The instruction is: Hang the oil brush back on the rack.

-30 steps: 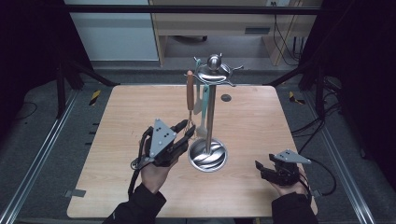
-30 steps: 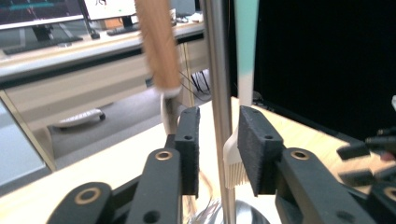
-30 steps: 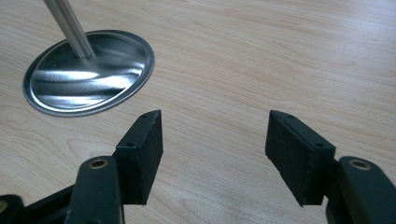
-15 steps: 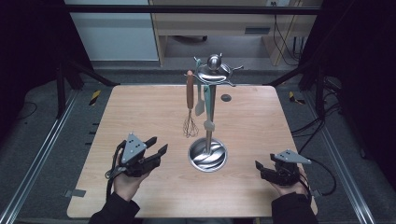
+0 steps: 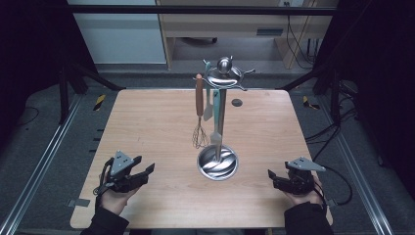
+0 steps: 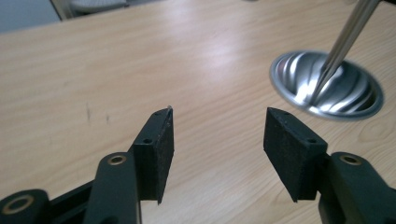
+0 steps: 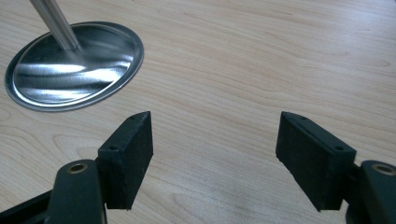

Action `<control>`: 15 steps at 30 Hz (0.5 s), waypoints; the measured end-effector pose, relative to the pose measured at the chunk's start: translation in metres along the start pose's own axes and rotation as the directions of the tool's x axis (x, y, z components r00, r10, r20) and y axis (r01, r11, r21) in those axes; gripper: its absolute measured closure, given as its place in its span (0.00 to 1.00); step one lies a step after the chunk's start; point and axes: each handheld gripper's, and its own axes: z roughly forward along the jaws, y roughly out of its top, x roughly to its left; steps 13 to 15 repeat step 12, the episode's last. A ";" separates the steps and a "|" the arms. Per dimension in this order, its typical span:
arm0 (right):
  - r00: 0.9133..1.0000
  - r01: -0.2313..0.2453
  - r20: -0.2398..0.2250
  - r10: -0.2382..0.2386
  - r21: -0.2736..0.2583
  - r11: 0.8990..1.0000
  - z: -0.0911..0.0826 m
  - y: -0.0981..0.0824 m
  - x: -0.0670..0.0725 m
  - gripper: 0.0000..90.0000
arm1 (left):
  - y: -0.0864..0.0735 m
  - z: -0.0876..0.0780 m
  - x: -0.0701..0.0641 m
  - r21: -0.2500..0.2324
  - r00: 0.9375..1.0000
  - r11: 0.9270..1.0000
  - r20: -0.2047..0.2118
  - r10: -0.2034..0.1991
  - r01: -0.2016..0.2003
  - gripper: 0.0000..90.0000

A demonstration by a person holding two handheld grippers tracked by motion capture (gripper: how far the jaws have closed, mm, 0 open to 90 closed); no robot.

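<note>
Left tongs [image 5: 147, 172] wide and just opened, nothing between them, right tongs [image 5: 272, 178] wide and empty, both low over bench [image 5: 147, 122], whisk [image 5: 199, 128] hanging on utensil stand [image 5: 218, 162] between them.

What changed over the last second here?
The left tongs let go of the whisk, their jaws opening, and drew back to the table's near left edge, empty. The whisk hangs on the stand. The right tongs stayed put, open.
</note>
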 end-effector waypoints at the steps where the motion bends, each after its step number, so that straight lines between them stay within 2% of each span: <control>1: 1.000 0.004 0.002 -0.004 0.000 1.000 0.000 0.000 0.000 0.30 | -0.005 0.001 0.004 0.014 1.000 1.000 -0.008 -0.004 0.004 0.47; 3: 1.000 0.006 0.004 -0.006 0.004 1.000 0.000 -0.001 -0.001 0.30 | -0.012 0.002 0.011 0.055 1.000 0.998 -0.025 -0.006 0.007 0.46; 7: 1.000 -0.004 0.013 0.004 0.018 1.000 0.000 -0.002 -0.003 0.29 | -0.018 0.003 0.023 0.077 0.998 0.996 -0.036 -0.050 0.053 0.43; 10: 1.000 -0.020 0.013 0.019 0.030 0.999 0.000 -0.004 -0.005 0.28 | -0.020 0.005 0.026 0.090 0.998 0.995 -0.040 -0.049 0.053 0.40; 12: 1.000 -0.013 0.024 0.013 0.033 0.999 0.001 -0.005 -0.008 0.28 | -0.022 0.008 0.028 0.106 0.998 0.993 -0.049 -0.042 0.047 0.39; 15: 1.000 -0.013 0.024 0.013 0.033 0.999 0.001 -0.005 -0.008 0.28 | -0.022 0.008 0.028 0.106 0.998 0.993 -0.049 -0.042 0.047 0.39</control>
